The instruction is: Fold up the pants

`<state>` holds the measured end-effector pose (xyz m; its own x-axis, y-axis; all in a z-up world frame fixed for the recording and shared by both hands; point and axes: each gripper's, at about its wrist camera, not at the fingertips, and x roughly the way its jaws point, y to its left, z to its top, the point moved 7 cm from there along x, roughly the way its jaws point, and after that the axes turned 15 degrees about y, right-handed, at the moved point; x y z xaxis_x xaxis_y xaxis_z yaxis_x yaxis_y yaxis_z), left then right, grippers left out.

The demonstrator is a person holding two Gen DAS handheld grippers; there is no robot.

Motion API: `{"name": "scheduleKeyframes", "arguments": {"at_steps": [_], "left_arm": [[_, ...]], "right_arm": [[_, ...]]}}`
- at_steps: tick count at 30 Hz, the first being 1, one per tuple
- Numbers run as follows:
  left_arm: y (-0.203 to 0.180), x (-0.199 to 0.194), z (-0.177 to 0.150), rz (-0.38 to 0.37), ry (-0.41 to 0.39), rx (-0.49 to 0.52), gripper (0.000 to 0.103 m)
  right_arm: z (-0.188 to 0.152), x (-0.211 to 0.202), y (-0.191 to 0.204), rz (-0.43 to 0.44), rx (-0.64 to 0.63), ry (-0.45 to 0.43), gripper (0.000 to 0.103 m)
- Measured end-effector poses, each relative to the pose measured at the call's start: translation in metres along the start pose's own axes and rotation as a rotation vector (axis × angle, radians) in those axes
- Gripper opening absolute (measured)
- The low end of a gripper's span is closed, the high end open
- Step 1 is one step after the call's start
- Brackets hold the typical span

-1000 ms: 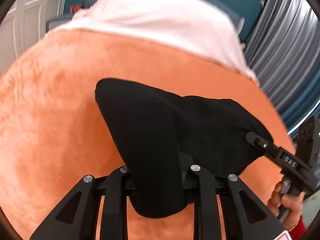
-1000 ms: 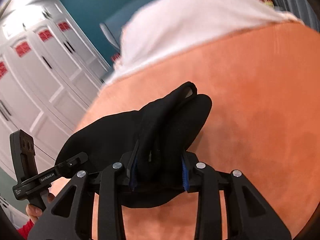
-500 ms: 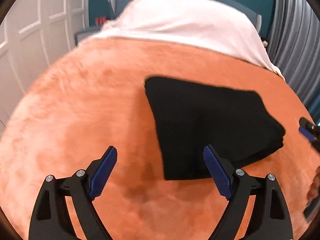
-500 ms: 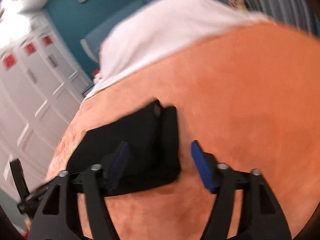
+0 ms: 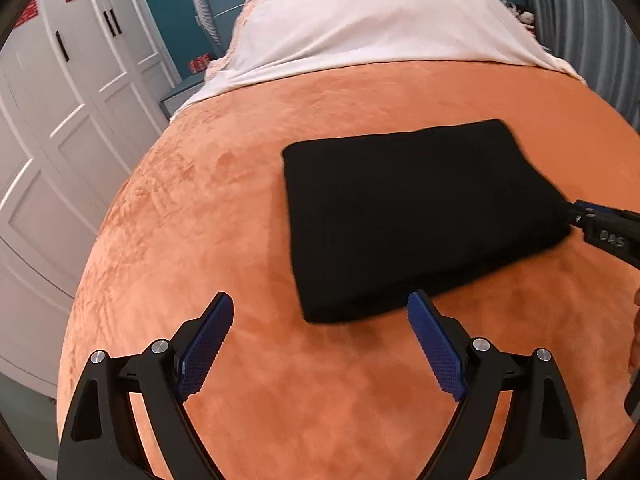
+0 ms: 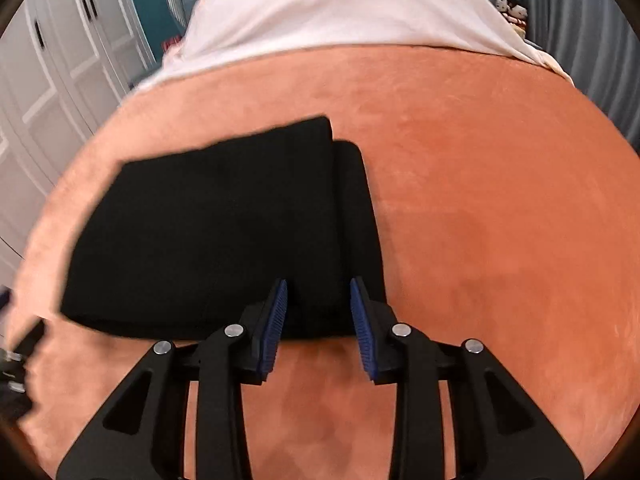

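Folded pants [image 5: 416, 216] lie flat on the blanket [image 5: 208, 240] that covers the near part of the bed. Behind the blanket, a sheet [image 5: 376, 20] covers the far end of the bed, and a headboard [image 5: 212, 12] stands behind that. Wardrobe doors [image 5: 60, 112] line the left side of the bed; a curtain [image 5: 592, 32] hangs at the right. In the left wrist view, the left tool [image 5: 320, 312] sits before the near left corner of the pants, apart from them, while the right tool [image 6: 318, 300] sits at their near right edge.
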<state>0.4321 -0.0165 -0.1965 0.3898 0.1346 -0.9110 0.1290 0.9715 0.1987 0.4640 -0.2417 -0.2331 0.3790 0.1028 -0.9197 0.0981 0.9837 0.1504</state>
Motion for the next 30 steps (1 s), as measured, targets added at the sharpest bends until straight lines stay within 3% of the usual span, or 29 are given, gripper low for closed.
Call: {"name": "scheduleKeyframes", "arguments": {"at_steps": [6, 8, 11, 13, 18, 21, 30], "left_arm": [[-0.015, -0.076, -0.039, -0.061, -0.063, -0.02, 0.087], [-0.019, -0.101, -0.055, -0.072, -0.09, -0.022, 0.087], [-0.02, -0.135, -0.085, -0.072, -0.115, -0.044, 0.087], [-0.02, -0.153, -0.107, -0.096, -0.111, -0.064, 0.093], [-0.017, -0.181, -0.153, -0.14, -0.107, -0.109, 0.092], [-0.011, -0.192, -0.176, -0.092, -0.111, -0.126, 0.092], [0.0, -0.203, -0.218, -0.078, -0.097, -0.132, 0.092]], "right_arm": [[-0.06, -0.105, 0.011, -0.039, 0.017, -0.133, 0.034], [-0.091, -0.14, 0.018, -0.06, 0.029, -0.172, 0.042], [-0.129, -0.172, 0.027, -0.061, 0.037, -0.207, 0.046], [-0.151, -0.188, 0.034, -0.065, 0.042, -0.225, 0.046], [-0.192, -0.219, 0.046, -0.065, 0.053, -0.248, 0.048], [-0.211, -0.233, 0.046, -0.072, 0.066, -0.263, 0.054], [-0.249, -0.252, 0.049, -0.037, 0.096, -0.255, 0.054]]}}
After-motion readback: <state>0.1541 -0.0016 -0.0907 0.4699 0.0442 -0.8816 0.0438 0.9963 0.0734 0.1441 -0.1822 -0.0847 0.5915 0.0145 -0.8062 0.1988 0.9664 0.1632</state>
